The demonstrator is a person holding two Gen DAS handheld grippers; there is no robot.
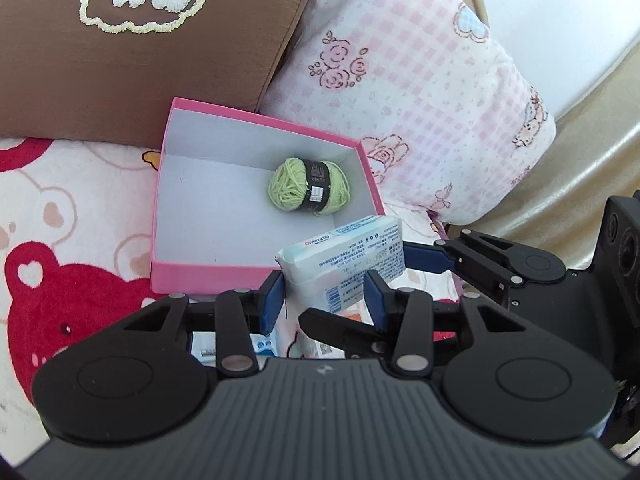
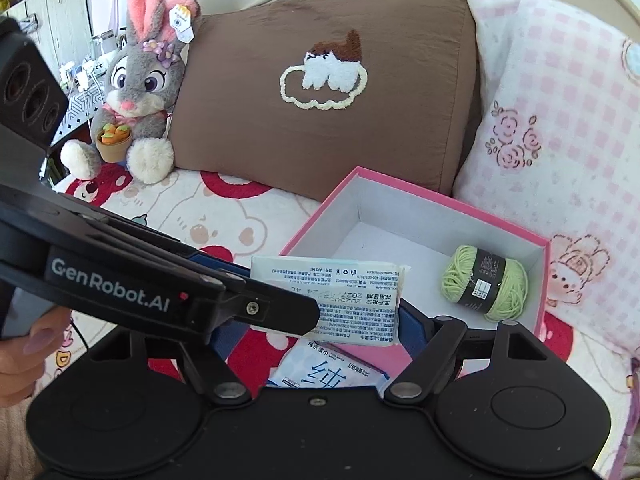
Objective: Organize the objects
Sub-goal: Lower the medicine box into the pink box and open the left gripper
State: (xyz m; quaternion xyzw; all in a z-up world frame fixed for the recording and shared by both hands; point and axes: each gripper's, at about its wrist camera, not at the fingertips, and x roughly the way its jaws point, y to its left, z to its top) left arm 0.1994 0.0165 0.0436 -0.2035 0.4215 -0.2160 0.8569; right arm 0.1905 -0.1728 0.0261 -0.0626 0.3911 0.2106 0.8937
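A pink box [image 1: 208, 278] with a white inside lies open on the bed; it also shows in the right wrist view [image 2: 400, 182]. A green yarn ball [image 1: 309, 186] with a black label lies inside it, also seen in the right wrist view [image 2: 484, 282]. A white tissue pack [image 1: 348, 262] is held above the box's near edge. My left gripper [image 1: 322, 300] is shut on its near end. My right gripper [image 2: 320, 332] is shut on the same pack [image 2: 332, 292] from the other side. A second blue-and-white pack [image 2: 328, 372] lies on the bed under the grippers.
A brown pillow [image 2: 320, 120] and a pink checked pillow [image 2: 560, 140] stand behind the box. A grey plush rabbit [image 2: 136, 80] sits at the far left. The bedsheet [image 1: 60, 240] has red and pink bear prints. The beige bed frame [image 1: 580, 184] runs on the right.
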